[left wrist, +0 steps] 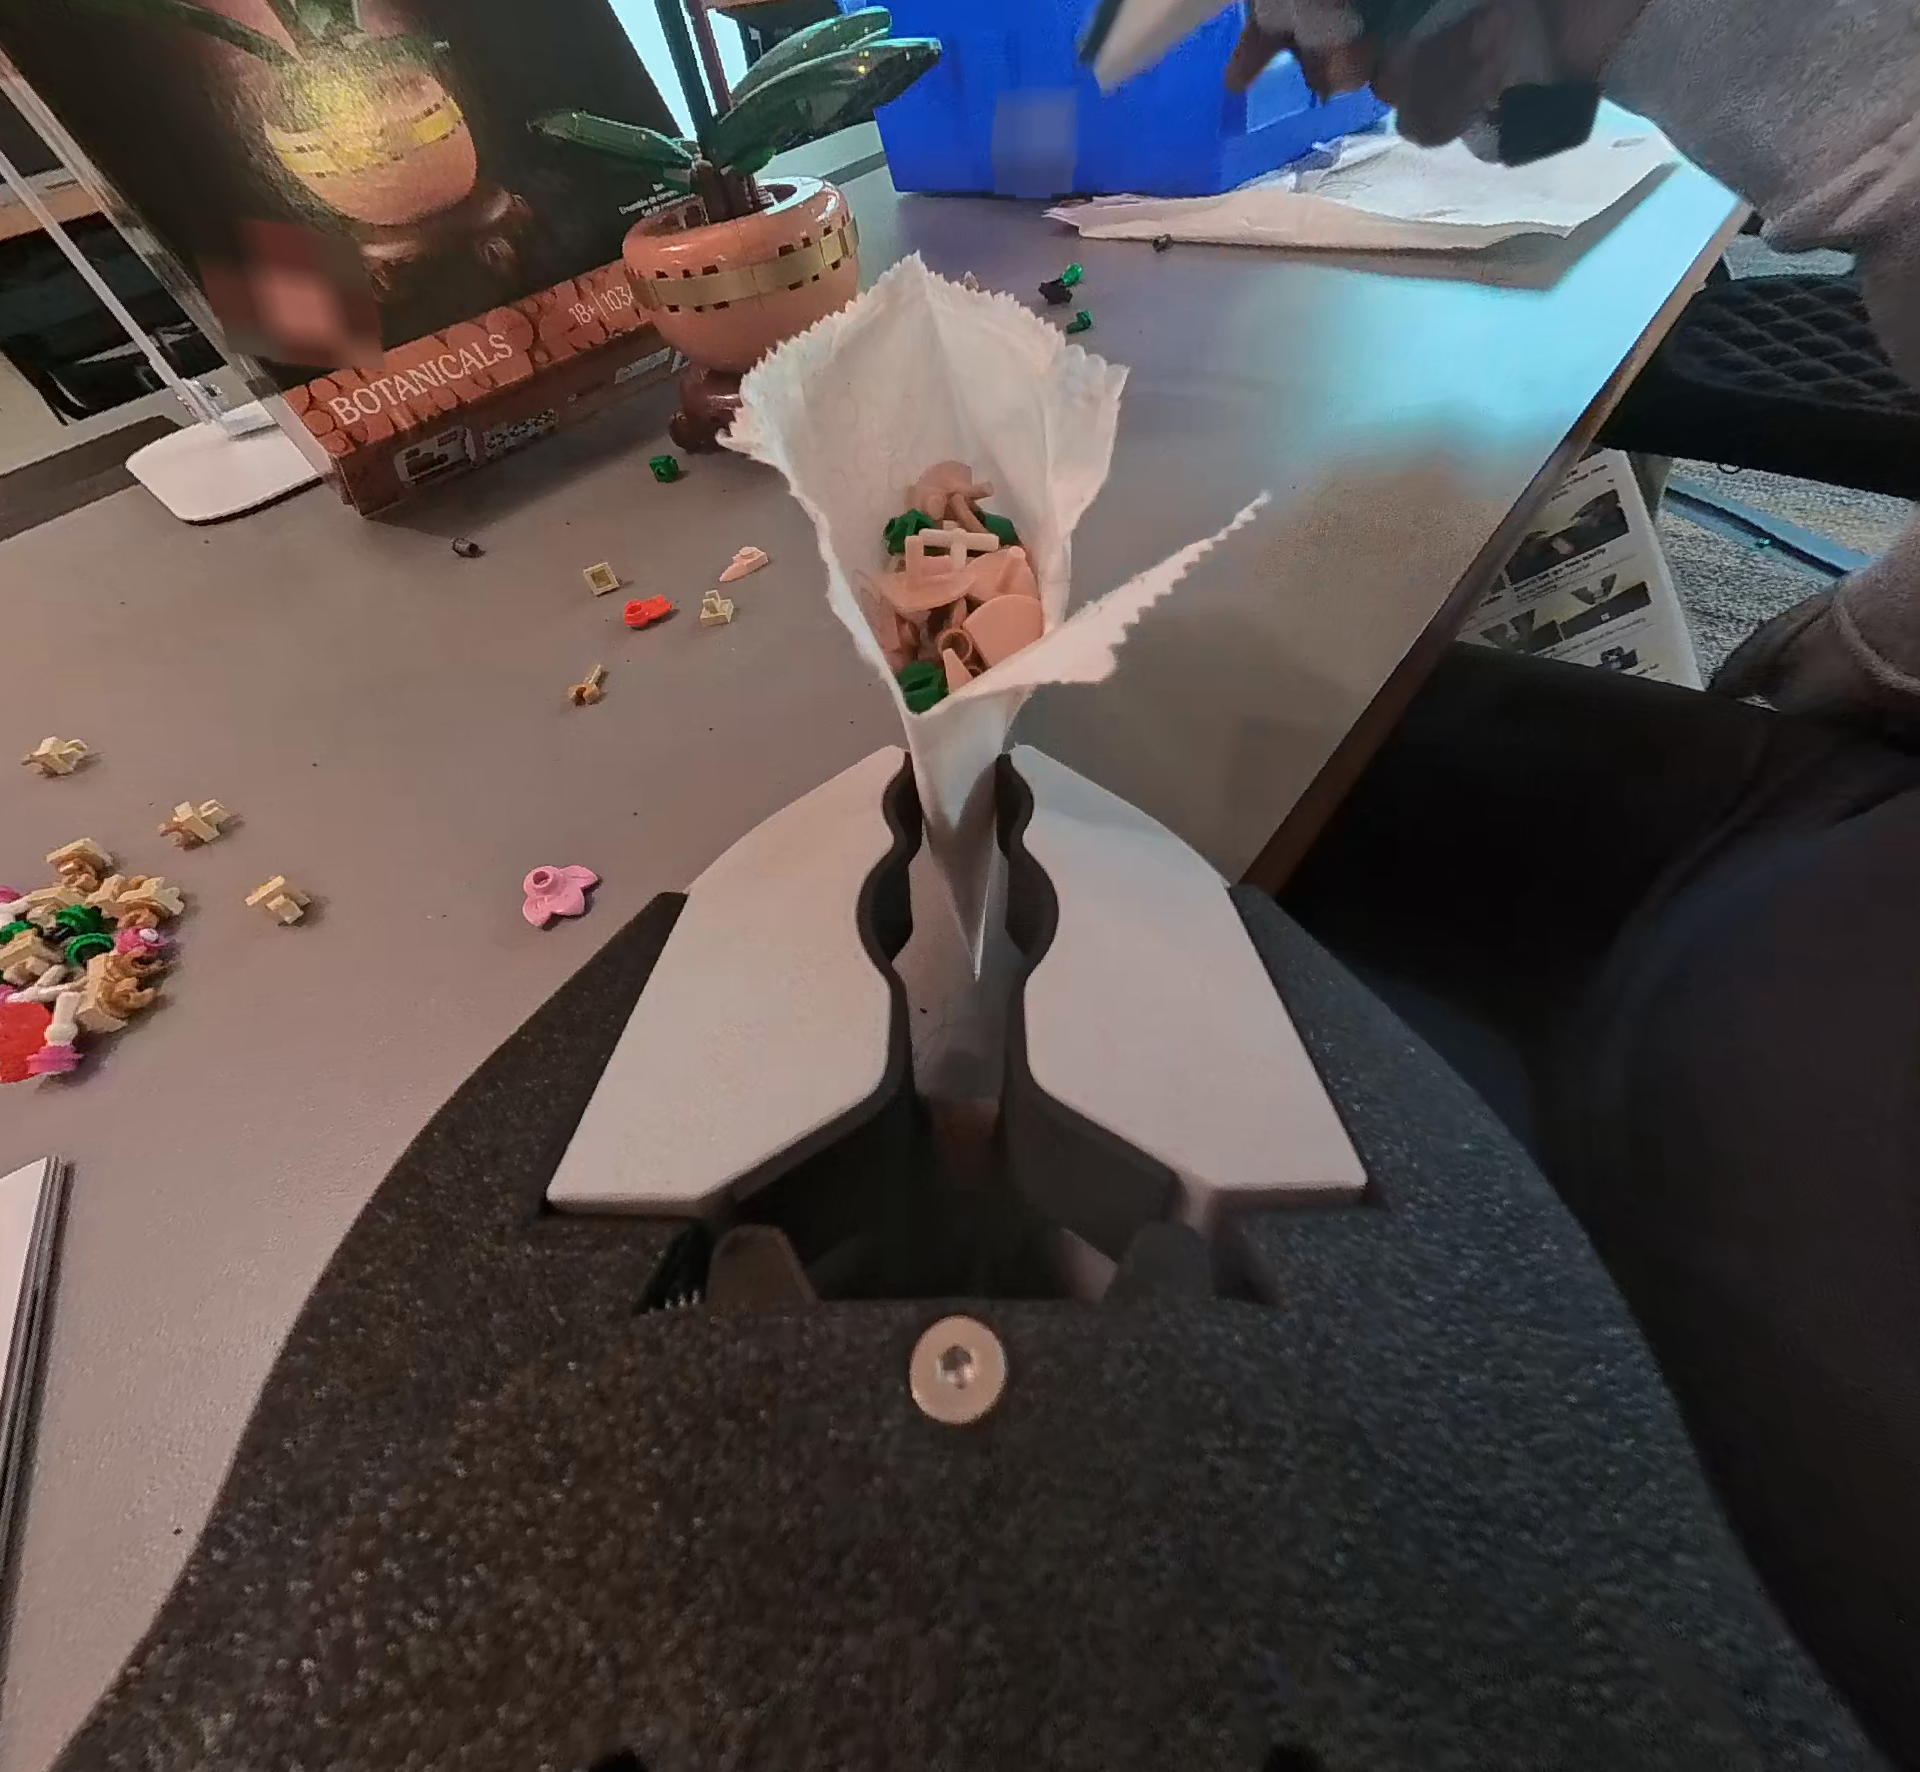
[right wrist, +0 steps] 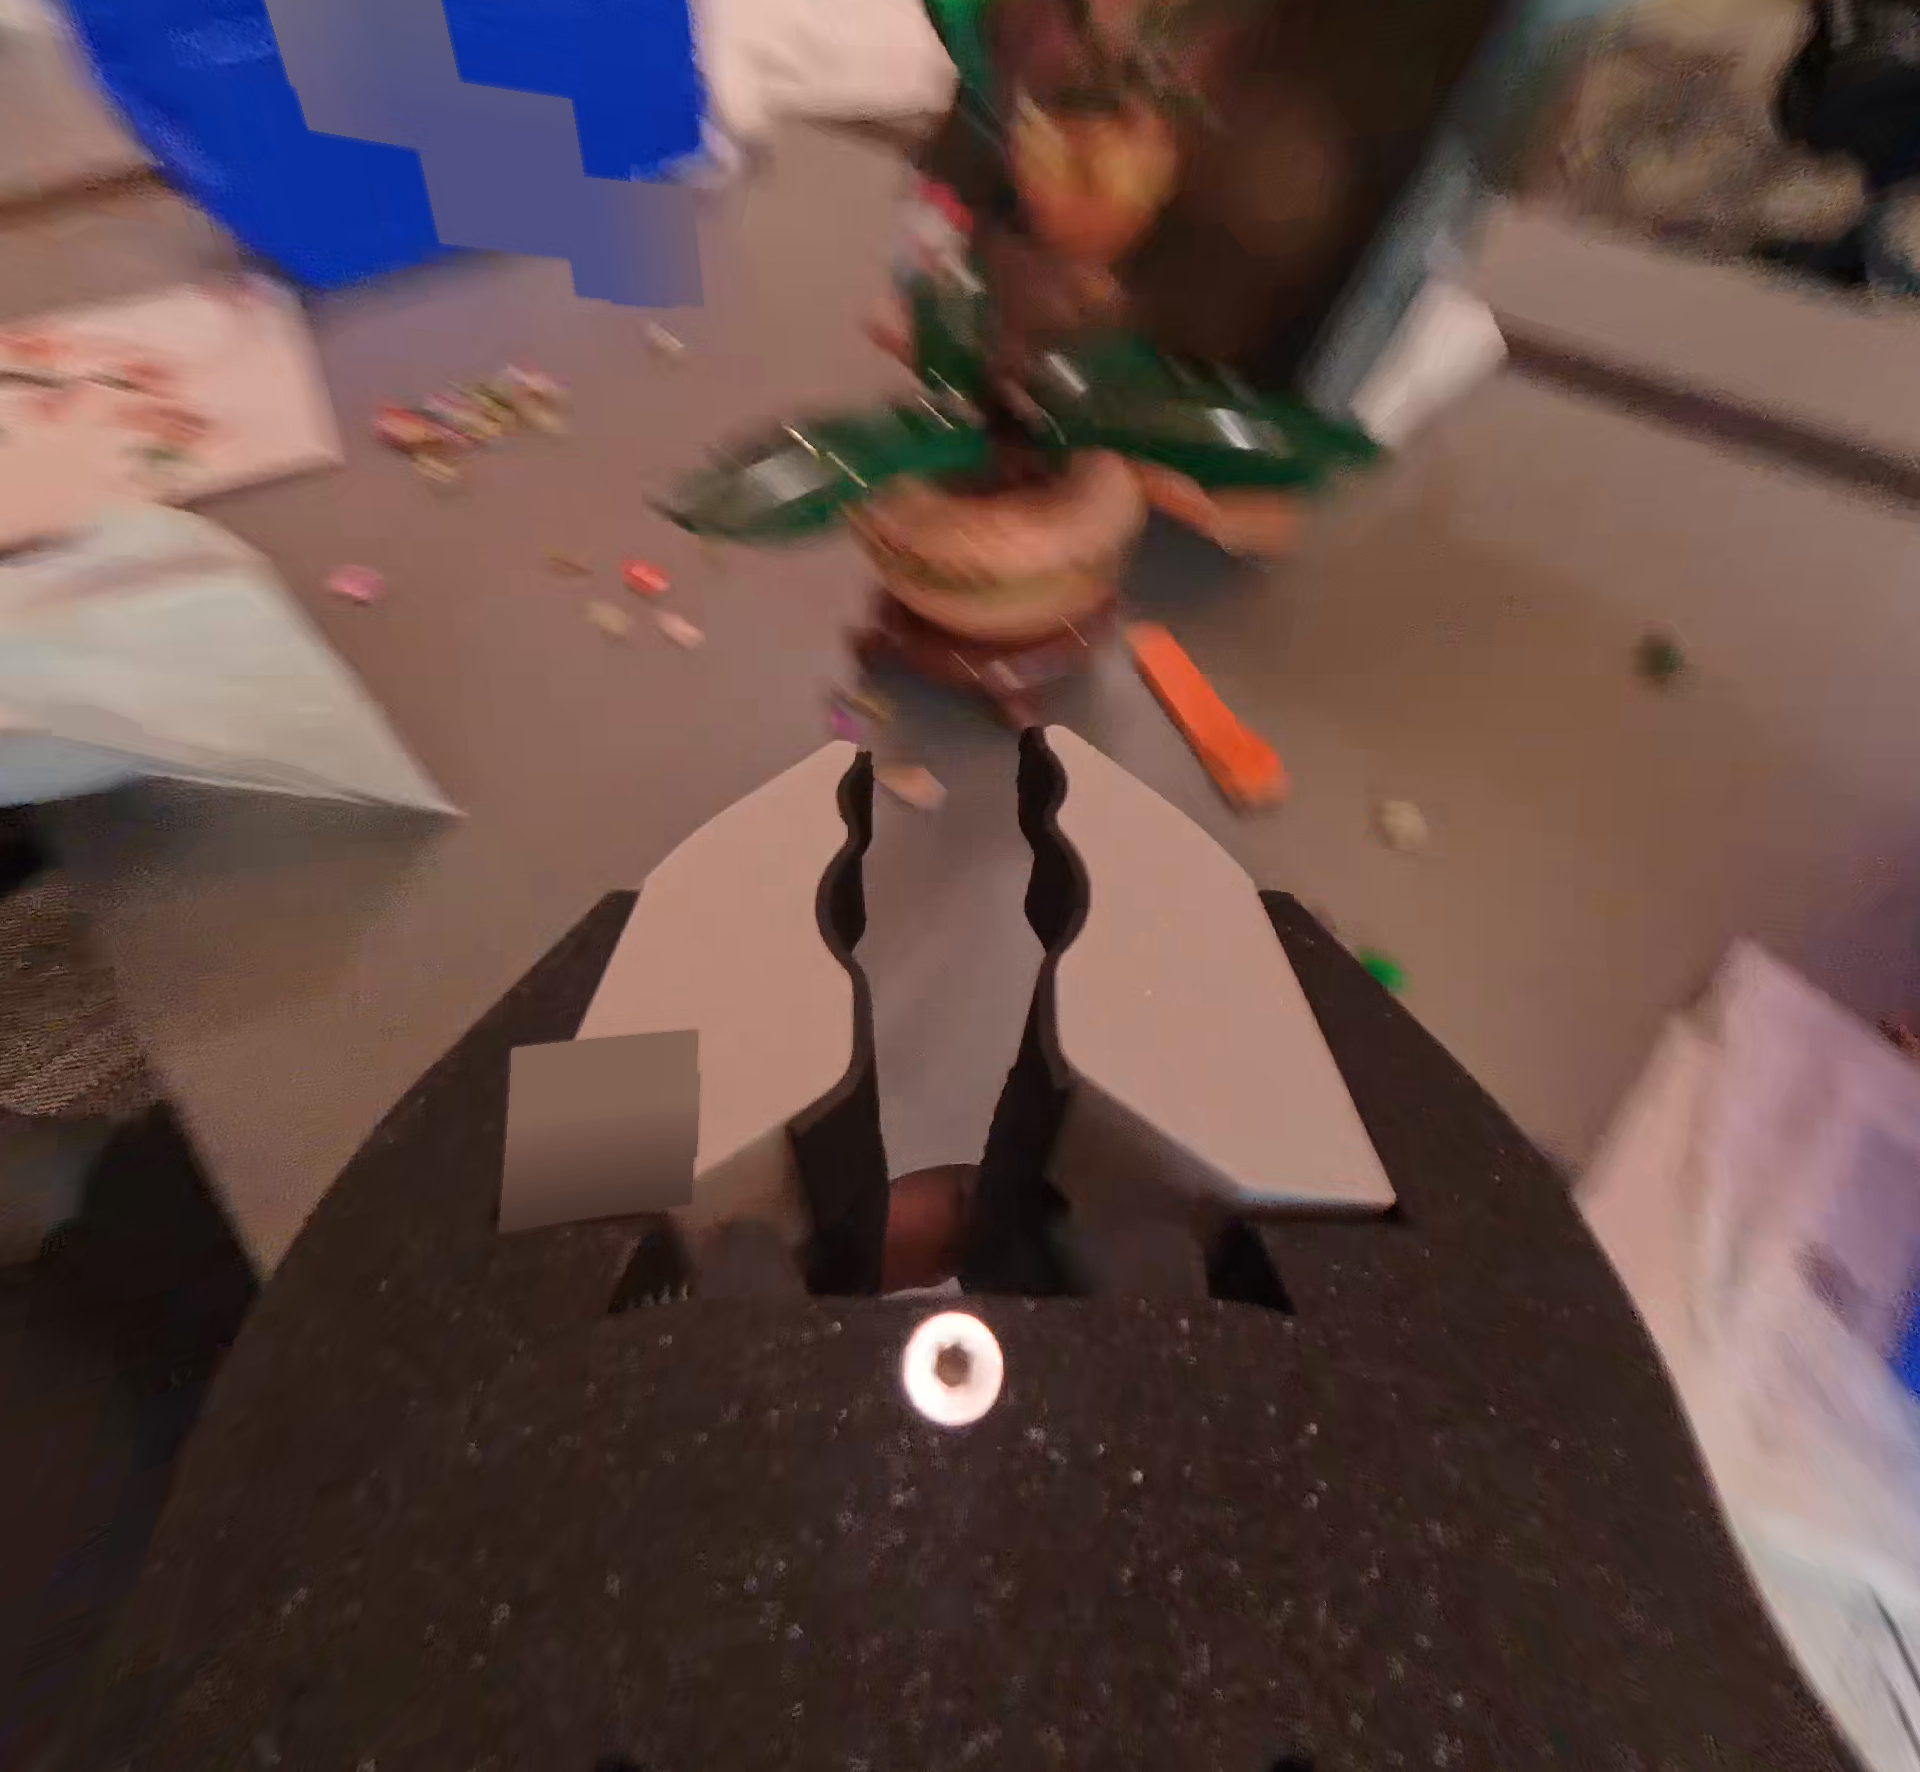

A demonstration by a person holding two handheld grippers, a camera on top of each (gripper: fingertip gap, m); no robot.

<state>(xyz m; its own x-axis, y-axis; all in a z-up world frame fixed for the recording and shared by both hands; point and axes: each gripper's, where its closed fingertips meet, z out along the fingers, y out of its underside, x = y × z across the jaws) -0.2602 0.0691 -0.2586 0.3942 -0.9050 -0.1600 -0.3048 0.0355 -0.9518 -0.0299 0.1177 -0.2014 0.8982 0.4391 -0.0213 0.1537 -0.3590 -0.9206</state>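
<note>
Evidently the left hand-held gripper [left wrist: 961, 787] is clamped on the bottom corner of a torn white paper bag [left wrist: 940, 434], which stands mouth-up at the frame's centre so the pink and green brick pieces [left wrist: 951, 595] stay inside. Beyond it on the grey worktop [left wrist: 416, 683] sits the brick-built flower pot [left wrist: 748, 278], with loose pieces [left wrist: 83, 943] heaped at the left edge. The right hand-held gripper [right wrist: 951, 766] hangs empty, its jaws apart, facing that pot [right wrist: 997, 538] in a blurred view.
</note>
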